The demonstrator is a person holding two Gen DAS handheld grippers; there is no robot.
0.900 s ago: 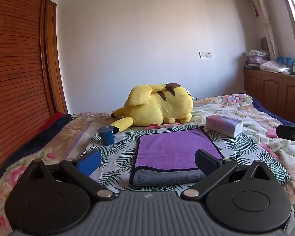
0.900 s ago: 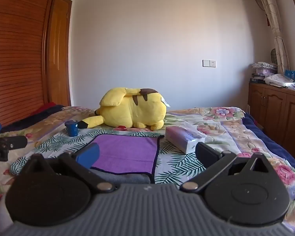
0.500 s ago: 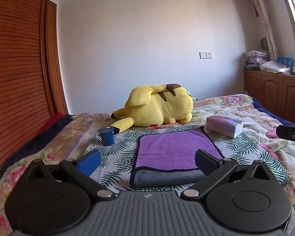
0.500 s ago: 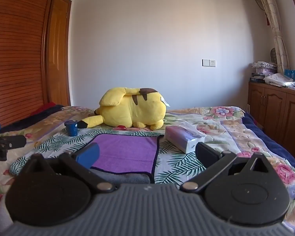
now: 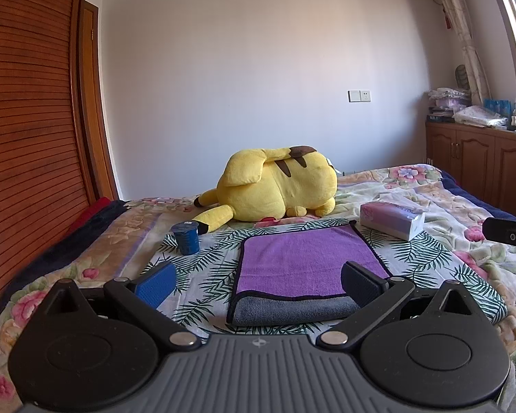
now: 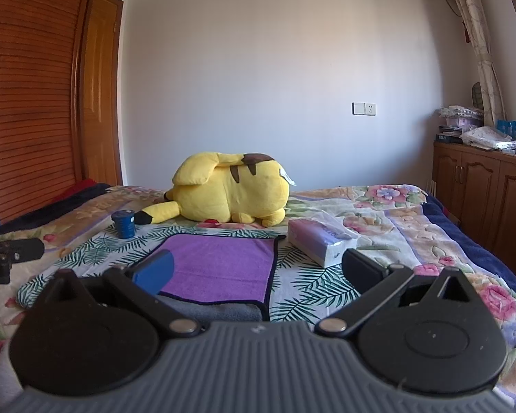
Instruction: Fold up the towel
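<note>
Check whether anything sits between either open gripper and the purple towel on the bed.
Nothing visible does. The purple towel with the grey underside lies directly ahead of the left gripper and right gripper. Blue cup, tissue pack and yellow plush toy sit off its edges.

Not much to read here. In the right wrist view, the left tool pokes in at the left edge, and on its black body sit white letters — "AI" is all that shows, the rest cut off by the frame. The tissue box carries some printing on its top face in the left wrist view — too small and blurred to make out. The blue cup shows faint marks on its side, nothing legible. No other lettering, numbers or signs can be read.
</note>
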